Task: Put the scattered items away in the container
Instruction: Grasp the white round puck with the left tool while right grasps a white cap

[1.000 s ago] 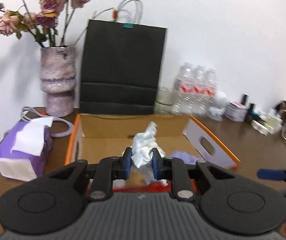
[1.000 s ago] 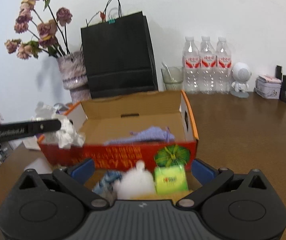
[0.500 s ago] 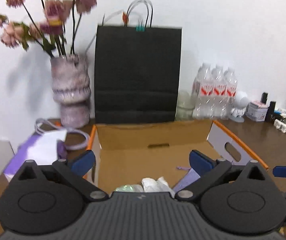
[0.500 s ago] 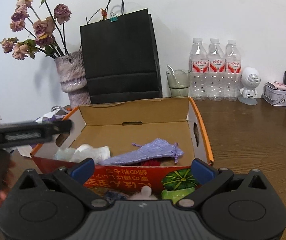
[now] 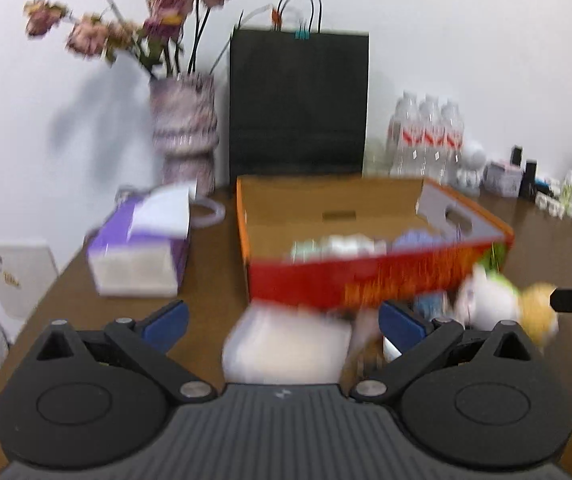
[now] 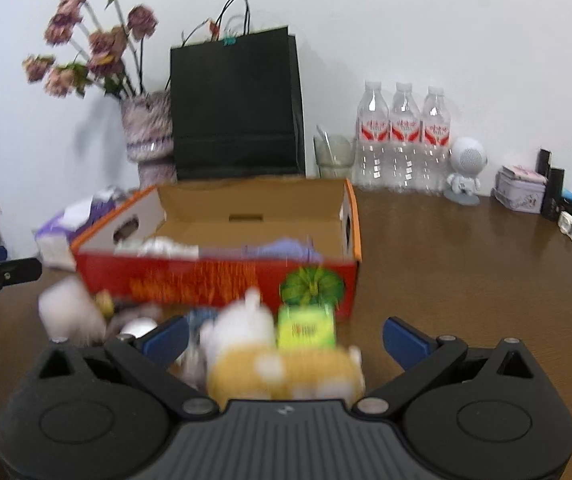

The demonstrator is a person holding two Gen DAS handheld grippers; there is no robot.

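Observation:
The red and orange cardboard box (image 5: 366, 280) (image 6: 213, 280) stands open on the brown table, with a crumpled white tissue (image 6: 165, 246) and a purple pouch (image 6: 281, 250) inside. My left gripper (image 5: 283, 320) is open in front of the box, above a blurred white pack (image 5: 286, 348). My right gripper (image 6: 286, 336) is also open, and a white and yellow plush toy (image 6: 286, 364) (image 5: 498, 308) lies between its fingers, untouched. A green packet (image 6: 306, 326) sits just behind the toy. Other small items at the box's front are too blurred to name.
Behind the box stand a black paper bag (image 6: 237, 108), a vase of dried flowers (image 5: 183, 140), a glass (image 6: 334, 156) and three water bottles (image 6: 402, 140). A purple tissue box (image 5: 141, 248) lies left of the box. Small tins and gadgets (image 6: 522, 188) line the back right.
The left gripper let the crumpled tissue go into the box, opened wide and drew back in front of the box. The right gripper stayed open and sank toward the plush toy.

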